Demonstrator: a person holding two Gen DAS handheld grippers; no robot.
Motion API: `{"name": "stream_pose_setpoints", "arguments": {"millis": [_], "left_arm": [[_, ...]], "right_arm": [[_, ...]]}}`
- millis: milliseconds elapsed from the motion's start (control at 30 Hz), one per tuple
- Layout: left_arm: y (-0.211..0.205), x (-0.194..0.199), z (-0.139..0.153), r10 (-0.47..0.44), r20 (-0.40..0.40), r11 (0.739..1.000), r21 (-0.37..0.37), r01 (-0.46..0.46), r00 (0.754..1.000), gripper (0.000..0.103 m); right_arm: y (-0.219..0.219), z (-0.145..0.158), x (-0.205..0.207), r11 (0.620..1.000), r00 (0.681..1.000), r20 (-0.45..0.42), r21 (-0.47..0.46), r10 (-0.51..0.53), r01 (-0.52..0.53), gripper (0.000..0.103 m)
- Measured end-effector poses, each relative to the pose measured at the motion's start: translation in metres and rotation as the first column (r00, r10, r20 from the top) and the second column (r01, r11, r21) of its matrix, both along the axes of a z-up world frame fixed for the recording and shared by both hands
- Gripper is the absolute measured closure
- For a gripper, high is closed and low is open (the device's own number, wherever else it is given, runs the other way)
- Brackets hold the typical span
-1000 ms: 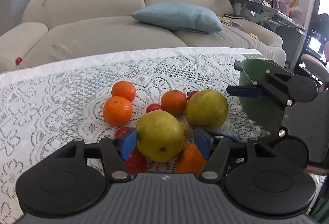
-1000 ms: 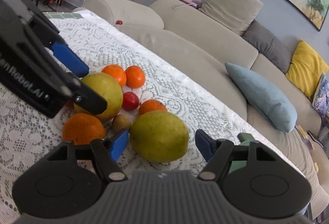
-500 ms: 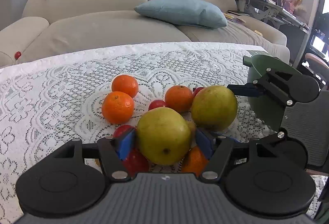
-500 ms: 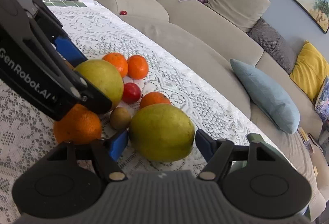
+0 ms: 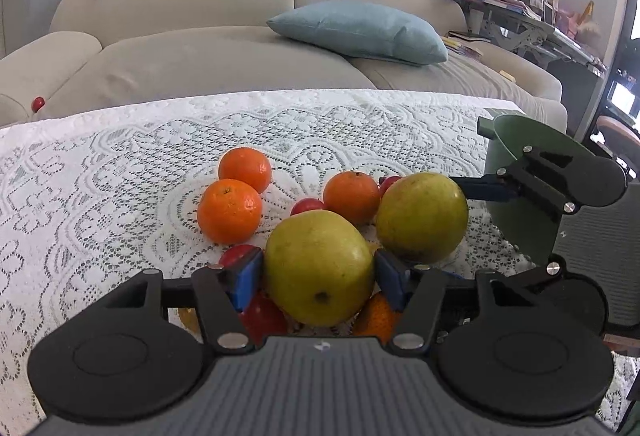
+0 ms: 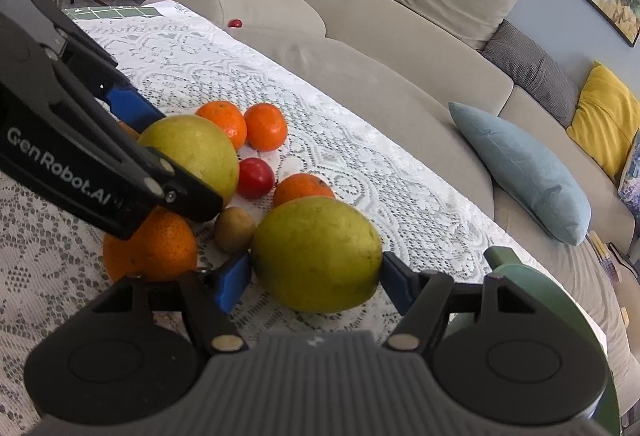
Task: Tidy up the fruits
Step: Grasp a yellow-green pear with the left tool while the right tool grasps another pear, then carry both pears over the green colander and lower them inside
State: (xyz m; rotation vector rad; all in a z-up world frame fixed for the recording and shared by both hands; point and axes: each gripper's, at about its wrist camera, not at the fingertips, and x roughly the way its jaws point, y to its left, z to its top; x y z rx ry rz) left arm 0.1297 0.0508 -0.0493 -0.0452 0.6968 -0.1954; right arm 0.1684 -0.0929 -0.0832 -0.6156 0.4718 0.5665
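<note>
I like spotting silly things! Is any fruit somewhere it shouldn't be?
Yes. One small red fruit lies on the sofa, apart from the fruits heaped on the lace tablecloth. Nothing looks spilled or broken.

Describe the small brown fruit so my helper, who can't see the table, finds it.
On the lace tablecloth, look between the two big yellow-green pears. The kiwi sits there, beside a large orange: the only dull brown, egg-sized fruit.
</note>
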Motion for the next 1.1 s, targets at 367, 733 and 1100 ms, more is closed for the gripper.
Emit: {"name": "stream_pose_setpoints", "arguments": {"millis": [367, 733, 1100], "left_arm": [[0.005, -0.008, 0.009, 0.033, 0.035, 0.999, -0.039, -0.032, 0.999, 0.034], [0.001, -0.021, 0.033, 0.039, 0.073, 0.997, -0.062, -0.034, 0.997, 0.034], [-0.040, -0.021, 0.078, -0.026, 0.100, 0.998, -0.046, 0.031, 0.995, 0.034]], "right_arm": [[-0.002, 0.010, -0.015, 1.000, 0.998, 0.057, 0.013, 0.014, -0.014, 0.037], [-0.025, 0.043, -0.039, 0.992, 0.991, 0.116, 0.115, -0.066, 0.052, 0.037], [-0.073, 0.080, -0.051, 0.970, 0.990, 0.058, 0.215, -0.132, 0.117, 0.037]]}}
